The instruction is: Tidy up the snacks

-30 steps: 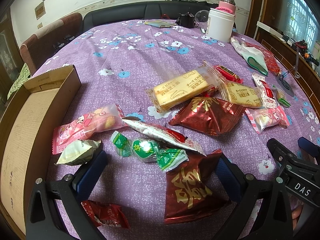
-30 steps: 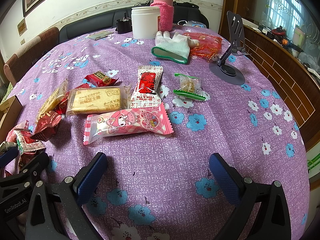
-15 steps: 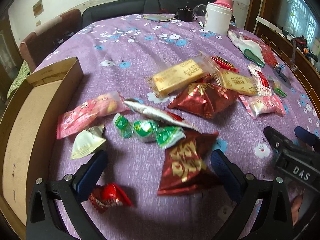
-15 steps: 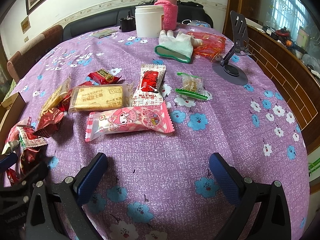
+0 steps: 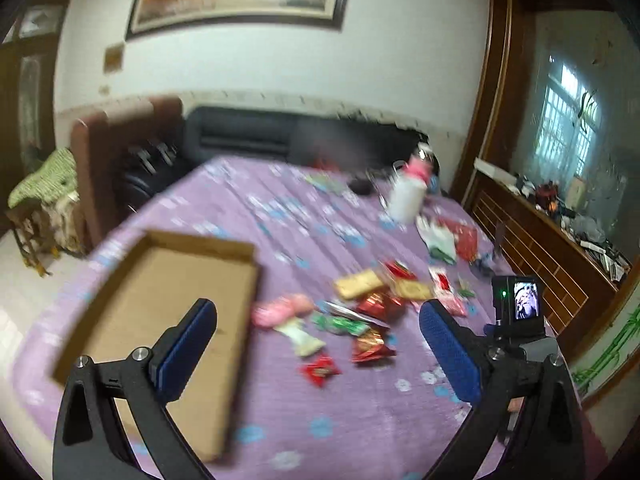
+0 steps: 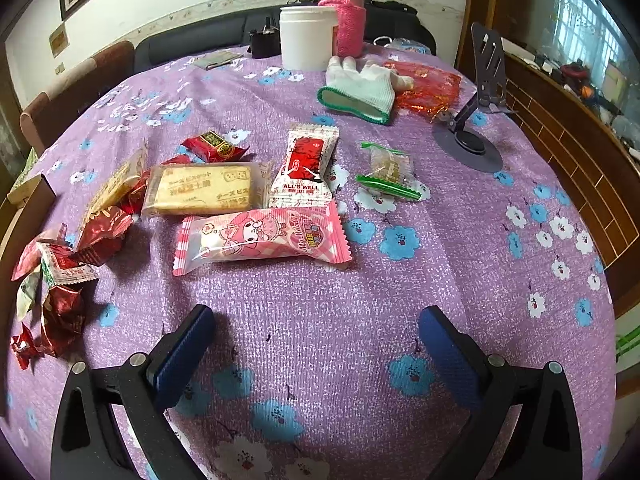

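Snack packets lie scattered on a purple flowered tablecloth. The right wrist view shows a pink cartoon packet, a yellow biscuit pack, a red-and-white "ALL'S WELL" sachet and a green-edged candy bag. My right gripper is open and empty, low over the cloth in front of the pink packet. The left wrist view is blurred. My left gripper is open and empty, high above the table, with an open cardboard box below its left finger and the snack pile beyond.
A white jar, a pink-sleeved flask, a white glove, a red bag and a phone stand sit at the far side. Red wrapped candies lie at the left. A wooden cabinet runs along the right.
My left gripper has risen and pulled back sharply, so the box and whole table now show below it. My right gripper has hardly moved.
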